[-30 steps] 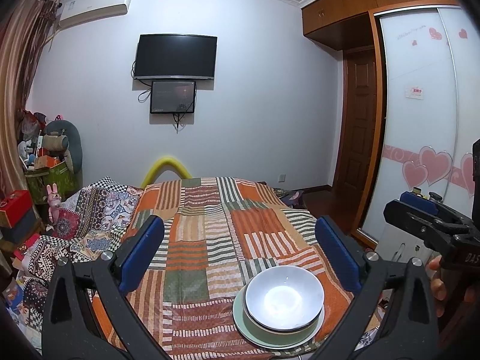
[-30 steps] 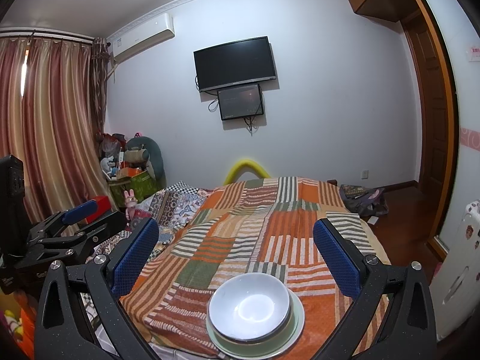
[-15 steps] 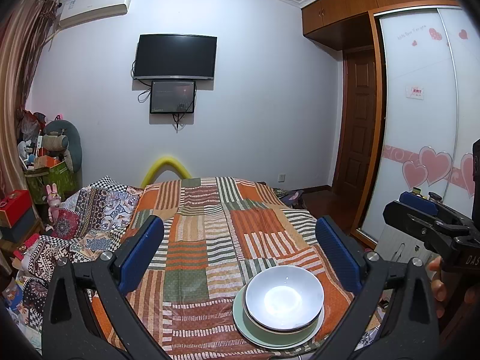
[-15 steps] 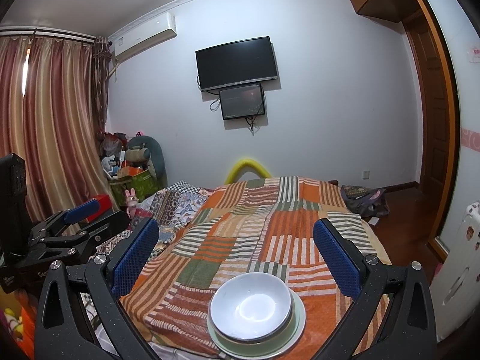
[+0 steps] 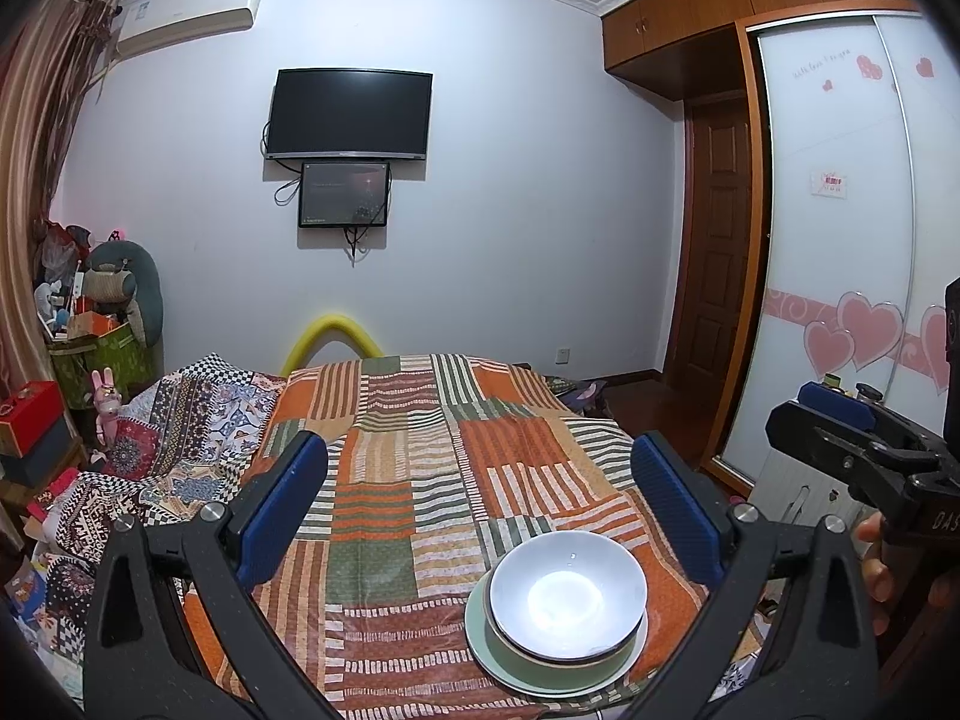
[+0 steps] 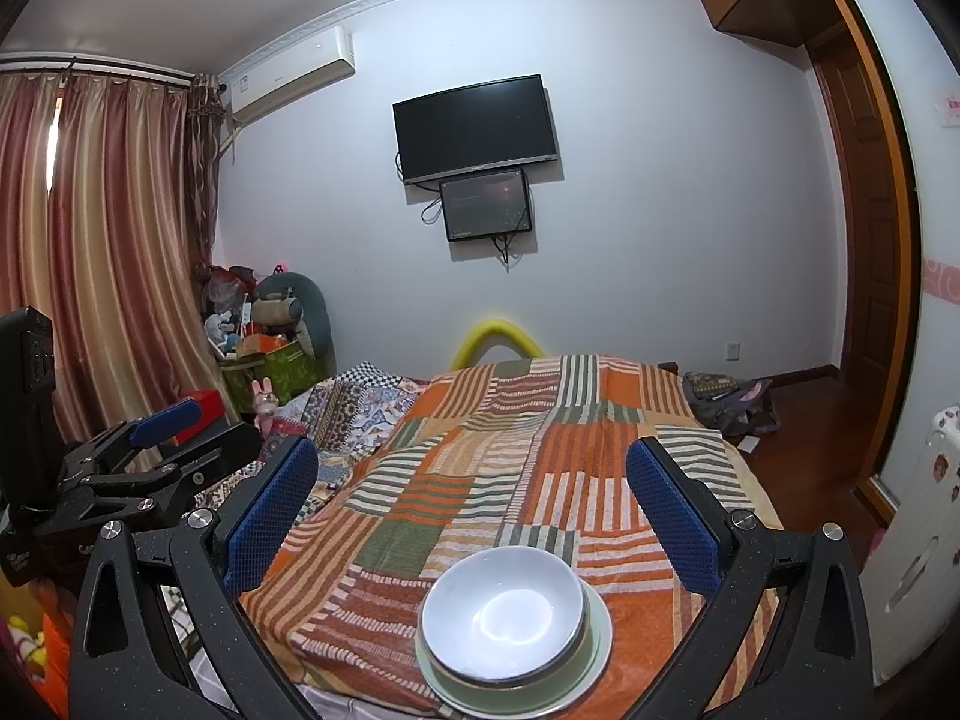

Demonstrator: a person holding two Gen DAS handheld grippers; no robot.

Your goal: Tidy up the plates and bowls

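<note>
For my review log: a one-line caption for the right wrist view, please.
Open right gripper above a white bowl stacked on a green plate on a patchwork bedspread.

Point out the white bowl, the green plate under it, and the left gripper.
white bowl (image 5: 567, 597), left wrist view, on its inner bottom.
green plate (image 6: 600, 639), right wrist view, on its right rim.
left gripper (image 5: 477, 507), left wrist view, midway between its open blue fingertips.

bed: striped patchwork cover in orange and green | near edge: pale green plate | bowl on plate
</note>
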